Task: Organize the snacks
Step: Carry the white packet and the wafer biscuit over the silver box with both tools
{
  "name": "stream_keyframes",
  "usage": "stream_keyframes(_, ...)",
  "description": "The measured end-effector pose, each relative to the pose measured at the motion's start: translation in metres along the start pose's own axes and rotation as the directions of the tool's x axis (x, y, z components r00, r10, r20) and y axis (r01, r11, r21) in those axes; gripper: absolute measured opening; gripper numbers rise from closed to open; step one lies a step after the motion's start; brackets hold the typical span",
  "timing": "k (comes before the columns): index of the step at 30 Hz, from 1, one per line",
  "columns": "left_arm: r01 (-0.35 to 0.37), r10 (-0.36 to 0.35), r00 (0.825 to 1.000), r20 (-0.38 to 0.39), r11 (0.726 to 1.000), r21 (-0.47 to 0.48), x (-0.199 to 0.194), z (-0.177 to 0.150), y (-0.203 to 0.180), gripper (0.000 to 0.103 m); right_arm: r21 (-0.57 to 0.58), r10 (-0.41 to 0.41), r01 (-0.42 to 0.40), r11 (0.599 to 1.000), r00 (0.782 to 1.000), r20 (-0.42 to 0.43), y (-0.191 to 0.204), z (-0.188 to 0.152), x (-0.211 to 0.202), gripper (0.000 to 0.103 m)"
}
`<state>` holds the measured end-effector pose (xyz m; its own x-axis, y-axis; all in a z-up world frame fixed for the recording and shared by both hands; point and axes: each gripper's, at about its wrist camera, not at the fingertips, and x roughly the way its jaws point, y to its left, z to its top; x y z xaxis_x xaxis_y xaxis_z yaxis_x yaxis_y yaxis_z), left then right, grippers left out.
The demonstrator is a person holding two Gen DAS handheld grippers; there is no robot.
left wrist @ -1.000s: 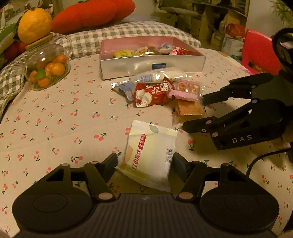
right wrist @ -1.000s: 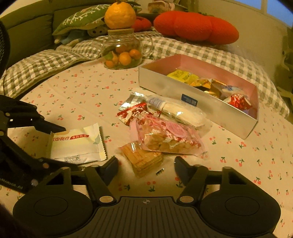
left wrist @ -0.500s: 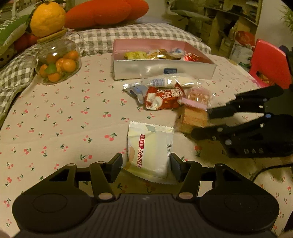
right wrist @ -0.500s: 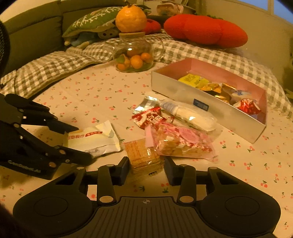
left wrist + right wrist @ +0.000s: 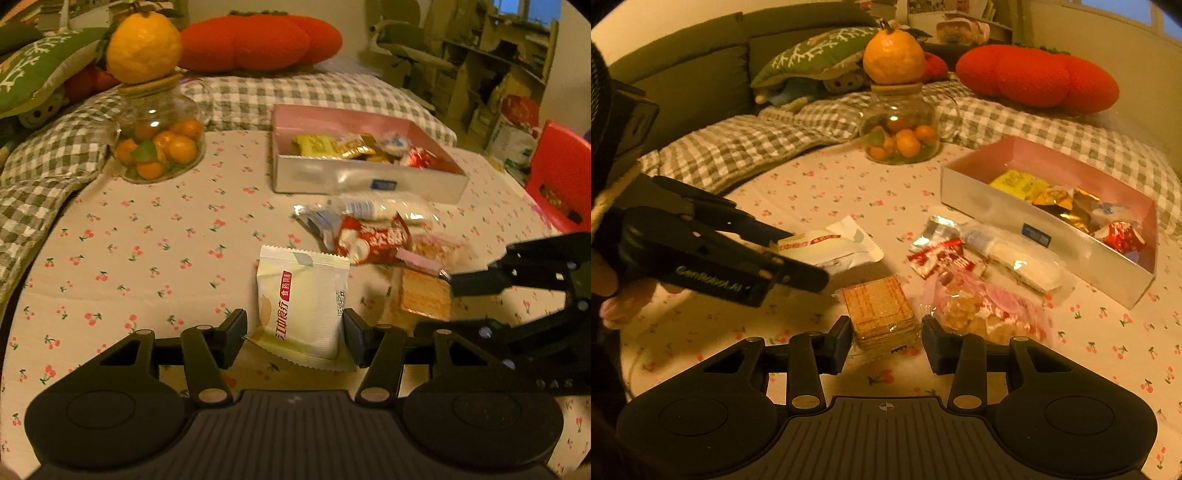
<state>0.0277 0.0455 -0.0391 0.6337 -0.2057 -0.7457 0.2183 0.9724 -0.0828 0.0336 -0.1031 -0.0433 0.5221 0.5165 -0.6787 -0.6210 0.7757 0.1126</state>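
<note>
The left gripper (image 5: 293, 334) clamps a white packet (image 5: 303, 310) and the right gripper (image 5: 886, 338) clamps a cracker pack (image 5: 881, 312), both just above the tablecloth (image 5: 147, 258) near the box (image 5: 1052, 240).

Glass jar (image 5: 157, 142) of small oranges with large citrus (image 5: 143, 47) on its lid; red cushion (image 5: 258, 38) and green pillow (image 5: 816, 55) behind; checked blanket (image 5: 738, 147); red chair (image 5: 563, 173).
</note>
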Motion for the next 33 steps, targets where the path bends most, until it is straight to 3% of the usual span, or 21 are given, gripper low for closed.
stream_keyframes(13, -0.018, 0.021, 0.999, 0.046, 0.998, -0.063, -0.007, 0.018, 0.015, 0.052, 0.035, 0.016, -0.019, 0.999, 0.995, 0.099, -0.005, 0.025, -0.019, 0.04)
stream_keyframes(22, -0.02, 0.027, 0.997, 0.066, 0.995, -0.096, -0.004, 0.032, 0.011, 0.052, 0.132, -0.085, 0.067, 0.989, 0.987, 0.136, -0.04, 0.039, -0.022, 0.04)
stream_keyframes(33, -0.008, 0.017, 0.997, 0.077, 0.993, -0.116, 0.011, 0.057, 0.001, 0.052, 0.327, -0.212, 0.152, 0.933, 0.965, 0.156, -0.1, 0.052, -0.018, 0.04)
